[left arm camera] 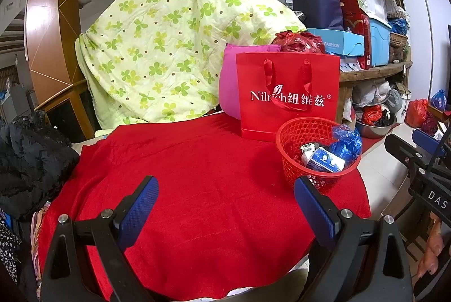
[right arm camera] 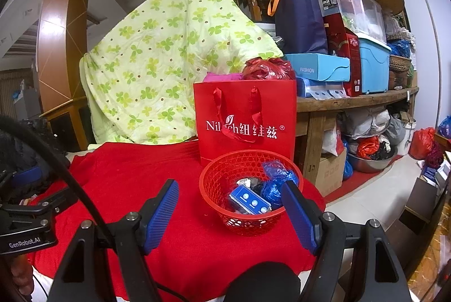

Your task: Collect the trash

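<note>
Right wrist: round latticed plastic basket (right arm camera: 218, 185)

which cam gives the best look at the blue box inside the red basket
The right wrist view. There the blue box lies near the centre, its top face with three round marks turned to the camera, inside the red basket. The left wrist view shows the same box smaller, off to the right.
</note>
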Available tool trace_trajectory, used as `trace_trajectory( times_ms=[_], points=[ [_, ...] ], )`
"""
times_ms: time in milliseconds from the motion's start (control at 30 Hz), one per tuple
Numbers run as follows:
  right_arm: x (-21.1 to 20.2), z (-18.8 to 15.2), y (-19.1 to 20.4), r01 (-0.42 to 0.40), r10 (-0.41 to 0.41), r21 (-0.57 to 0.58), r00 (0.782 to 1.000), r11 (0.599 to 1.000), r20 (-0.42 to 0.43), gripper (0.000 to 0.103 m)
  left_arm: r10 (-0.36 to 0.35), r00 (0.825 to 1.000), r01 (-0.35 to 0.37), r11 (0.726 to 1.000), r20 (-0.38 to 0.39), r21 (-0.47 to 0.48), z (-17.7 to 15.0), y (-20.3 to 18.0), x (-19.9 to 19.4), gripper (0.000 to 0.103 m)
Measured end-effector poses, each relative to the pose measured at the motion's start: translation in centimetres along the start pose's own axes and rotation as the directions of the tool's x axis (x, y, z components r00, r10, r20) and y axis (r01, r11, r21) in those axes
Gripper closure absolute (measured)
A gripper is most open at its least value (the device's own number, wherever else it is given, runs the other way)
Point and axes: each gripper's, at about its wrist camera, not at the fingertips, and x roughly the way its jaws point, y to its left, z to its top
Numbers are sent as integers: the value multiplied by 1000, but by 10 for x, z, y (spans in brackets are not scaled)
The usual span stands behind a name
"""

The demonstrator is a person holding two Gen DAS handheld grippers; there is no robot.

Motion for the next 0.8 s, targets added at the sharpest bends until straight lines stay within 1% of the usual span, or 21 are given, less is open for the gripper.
trace_trajectory(
  times_ms=[800],
  points=[
    [3,-2,7,-2,2,-5,1000,1000,-15,25,-4,1000,4,1000,-3,-19,-4,4,-2,6]
  ],
)
